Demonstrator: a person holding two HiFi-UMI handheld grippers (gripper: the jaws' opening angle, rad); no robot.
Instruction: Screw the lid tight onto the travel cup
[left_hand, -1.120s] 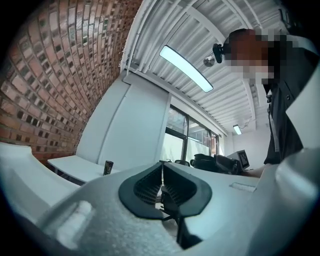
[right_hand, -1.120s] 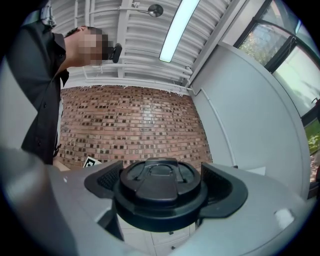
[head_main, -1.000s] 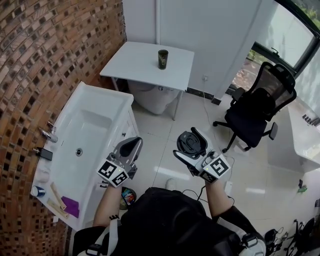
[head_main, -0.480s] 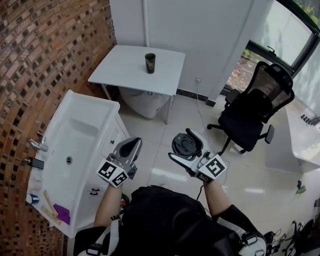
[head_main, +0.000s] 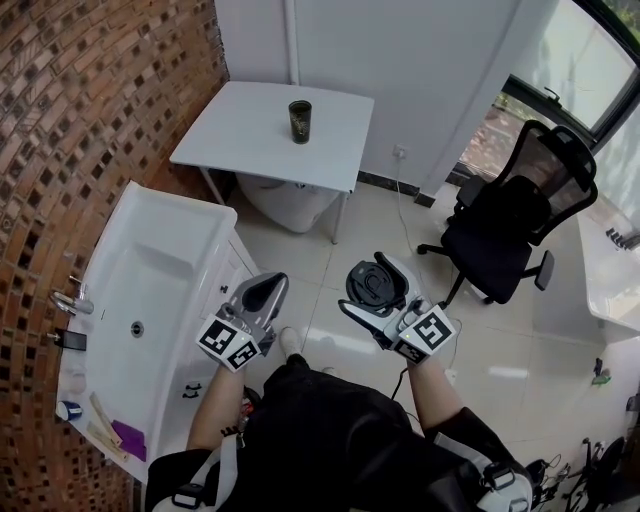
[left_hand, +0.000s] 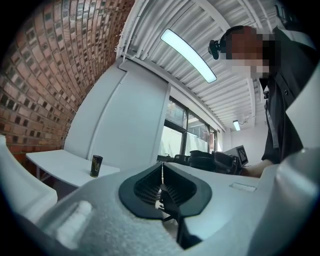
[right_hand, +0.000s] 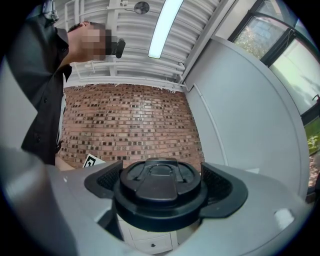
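A dark travel cup (head_main: 299, 121) stands upright on the white table (head_main: 250, 140) against the far wall; the left gripper view shows the cup (left_hand: 96, 165) small and far off. My right gripper (head_main: 376, 290) is shut on the round black lid (head_main: 370, 284), which fills the space between its jaws in the right gripper view (right_hand: 160, 189). My left gripper (head_main: 262, 292) is shut with nothing in it, its pads (left_hand: 172, 187) pressed together. Both grippers hang over the tiled floor, well short of the table.
A white washbasin unit (head_main: 150, 290) with a tap and small toiletries runs along the brick wall at the left. A black office chair (head_main: 510, 225) stands at the right. A white bin (head_main: 290, 205) sits under the table.
The view has swung: the table and cup now sit further left in the head view. Both grippers keep their places in that view, the lid still held.
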